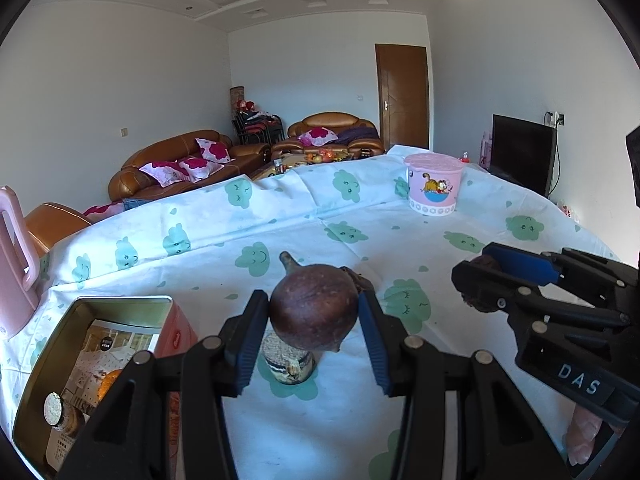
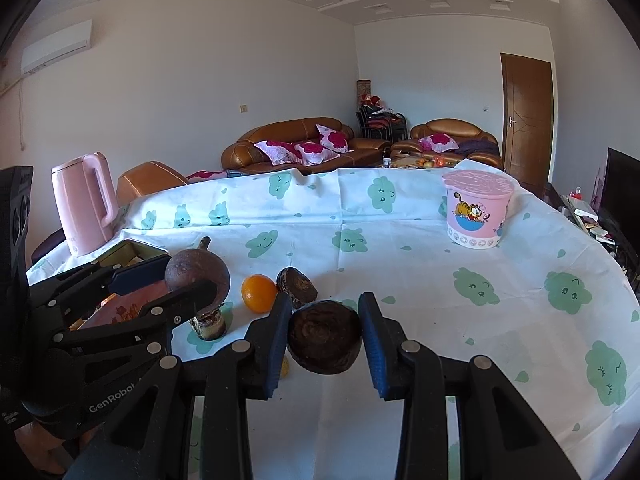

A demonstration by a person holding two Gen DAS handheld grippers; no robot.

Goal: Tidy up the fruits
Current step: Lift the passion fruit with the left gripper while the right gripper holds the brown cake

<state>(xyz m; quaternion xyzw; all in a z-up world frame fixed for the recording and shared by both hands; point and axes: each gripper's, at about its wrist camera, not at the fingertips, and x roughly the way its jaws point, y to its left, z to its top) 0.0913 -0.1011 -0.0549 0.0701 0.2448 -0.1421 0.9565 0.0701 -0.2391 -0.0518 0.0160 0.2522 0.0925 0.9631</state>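
My left gripper [image 1: 314,316] is shut on a round dark brown fruit with a stem [image 1: 314,310], held above the tablecloth; it also shows in the right wrist view [image 2: 197,280]. My right gripper [image 2: 325,332] is shut on a dark brown shrivelled fruit [image 2: 325,338], just above the table. It shows at the right of the left wrist view [image 1: 478,280]. An orange [image 2: 259,293] and another dark fruit [image 2: 297,286] lie on the cloth between the grippers. An open metal tin [image 1: 92,364] sits at the left, below my left gripper.
A small jar [image 1: 287,362] stands under the left gripper's fruit. A pink lidded bucket [image 2: 478,210] stands at the far right of the table. A pink kettle [image 2: 84,204] stands at the far left. The cloud-print cloth [image 2: 440,300] covers the table.
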